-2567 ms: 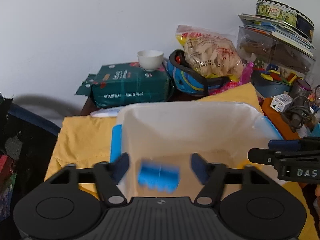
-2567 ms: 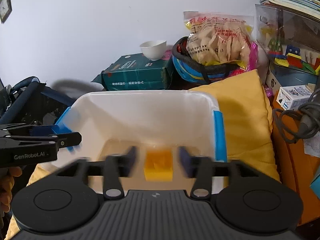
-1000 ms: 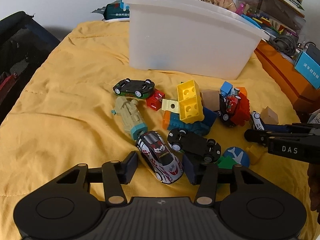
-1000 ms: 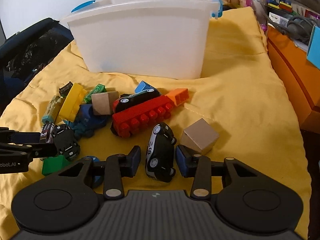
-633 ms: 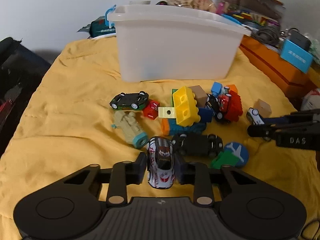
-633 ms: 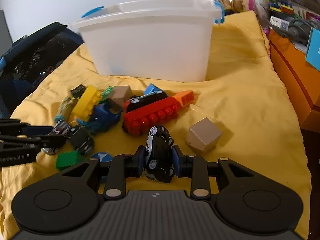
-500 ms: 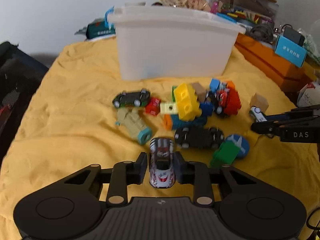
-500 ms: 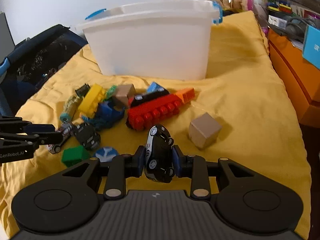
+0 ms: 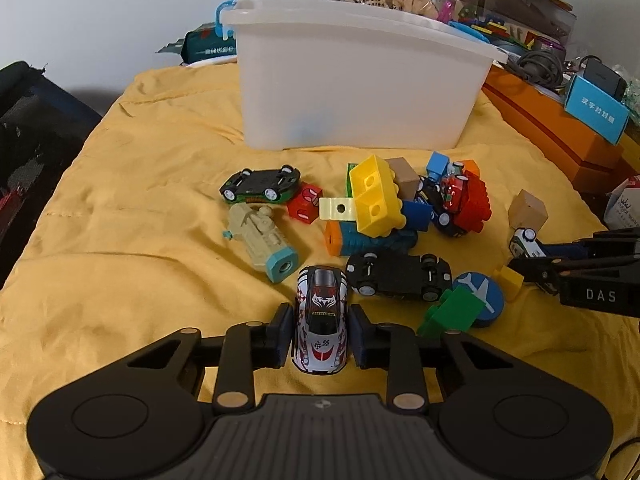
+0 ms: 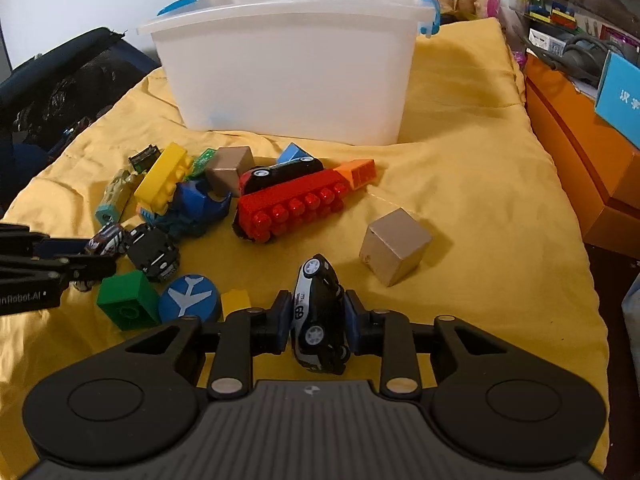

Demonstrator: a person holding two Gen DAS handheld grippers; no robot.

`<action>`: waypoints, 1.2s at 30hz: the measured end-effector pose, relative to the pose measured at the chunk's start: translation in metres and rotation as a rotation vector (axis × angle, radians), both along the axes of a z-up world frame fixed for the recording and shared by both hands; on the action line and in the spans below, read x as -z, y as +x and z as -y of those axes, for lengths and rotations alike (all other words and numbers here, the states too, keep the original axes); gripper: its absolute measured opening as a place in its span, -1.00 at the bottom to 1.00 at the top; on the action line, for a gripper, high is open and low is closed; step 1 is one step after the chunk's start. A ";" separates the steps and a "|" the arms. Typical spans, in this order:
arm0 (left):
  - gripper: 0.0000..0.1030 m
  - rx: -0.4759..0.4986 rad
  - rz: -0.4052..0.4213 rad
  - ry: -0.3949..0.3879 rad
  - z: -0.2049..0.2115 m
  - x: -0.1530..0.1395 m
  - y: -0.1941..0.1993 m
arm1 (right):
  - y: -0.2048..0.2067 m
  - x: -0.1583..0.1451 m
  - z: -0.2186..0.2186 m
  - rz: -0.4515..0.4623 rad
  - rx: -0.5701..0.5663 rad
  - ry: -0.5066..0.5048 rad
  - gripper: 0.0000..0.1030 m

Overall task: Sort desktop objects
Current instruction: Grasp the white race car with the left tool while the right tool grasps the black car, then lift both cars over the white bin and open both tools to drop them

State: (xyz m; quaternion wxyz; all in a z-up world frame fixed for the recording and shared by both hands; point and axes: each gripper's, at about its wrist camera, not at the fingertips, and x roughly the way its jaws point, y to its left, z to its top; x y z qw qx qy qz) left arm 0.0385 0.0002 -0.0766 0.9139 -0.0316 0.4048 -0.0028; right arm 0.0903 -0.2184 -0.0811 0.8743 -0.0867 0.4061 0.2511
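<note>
Bin (image 9: 360,92) contents hidden behind wall

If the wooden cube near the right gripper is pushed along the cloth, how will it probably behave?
The wooden cube has flat faces and sits flat, so it will probably slide or catch, not roll. The yellow cloth is soft and wrinkled, so a high push may tip it over an edge. It looks solid and stiff, so breaking seems unlikely.
</note>
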 end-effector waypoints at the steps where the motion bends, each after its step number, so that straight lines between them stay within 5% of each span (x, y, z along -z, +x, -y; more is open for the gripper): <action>1: -0.36 0.002 0.006 0.004 0.000 -0.001 -0.001 | -0.001 -0.002 0.001 0.002 0.003 0.012 -0.41; 12: -0.36 -0.018 0.125 0.007 -0.013 -0.048 -0.003 | -0.005 -0.037 0.009 0.065 0.016 0.108 -0.41; 28: -0.36 -0.018 0.331 -0.020 -0.029 -0.176 0.075 | 0.057 -0.169 -0.005 0.257 0.058 0.296 -0.41; 36: -0.36 -0.015 0.272 -0.040 -0.037 -0.179 0.146 | 0.118 -0.158 -0.035 0.198 0.059 0.270 -0.41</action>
